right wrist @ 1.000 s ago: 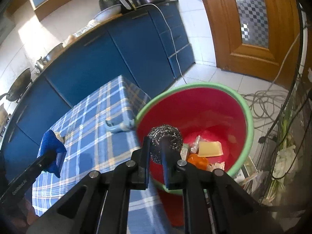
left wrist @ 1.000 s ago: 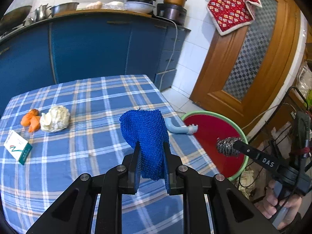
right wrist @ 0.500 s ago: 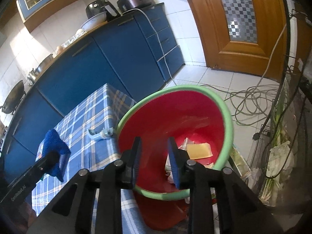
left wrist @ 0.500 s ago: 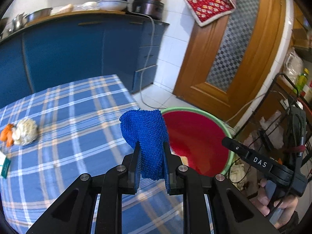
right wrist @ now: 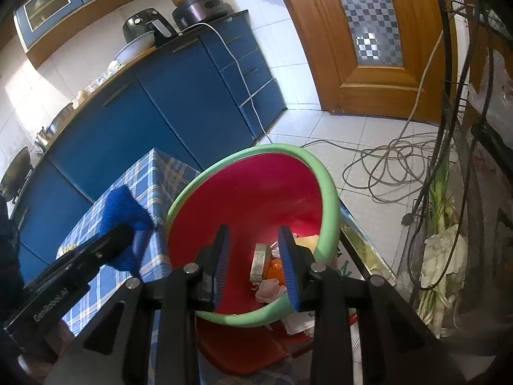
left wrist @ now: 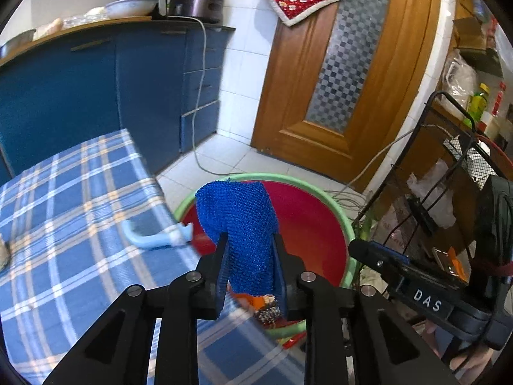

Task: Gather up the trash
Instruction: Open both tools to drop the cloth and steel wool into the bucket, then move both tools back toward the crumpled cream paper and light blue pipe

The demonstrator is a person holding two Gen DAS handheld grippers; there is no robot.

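Note:
My left gripper (left wrist: 250, 247) grips a blue knitted cloth (left wrist: 239, 221) and holds it over the near rim of the red bin with the green rim (left wrist: 288, 179). Its jaws are starting to open, but the cloth still sits pinched between the pads. My right gripper (right wrist: 256, 240) hangs over the bin (right wrist: 327, 189) with its jaws opening and nothing between them. Below it lie a steel scourer (left wrist: 269, 312), an orange scrap (right wrist: 275, 271) and a small box (right wrist: 258, 261). In the right wrist view the blue cloth (right wrist: 123, 207) shows at the left.
A light blue plastic piece (left wrist: 154, 239) lies at the edge of the blue checked table (left wrist: 64, 224), beside the bin. A black wire rack (left wrist: 449, 166) stands right of the bin. Cables (right wrist: 400, 166) trail on the tiled floor before a wooden door (left wrist: 352, 80). Blue cabinets (left wrist: 96, 96) are behind.
My left gripper carried the blue cloth rightward from above the table to above the bin. My right gripper let go of the steel scourer, which dropped into the bin, and its jaws spread.

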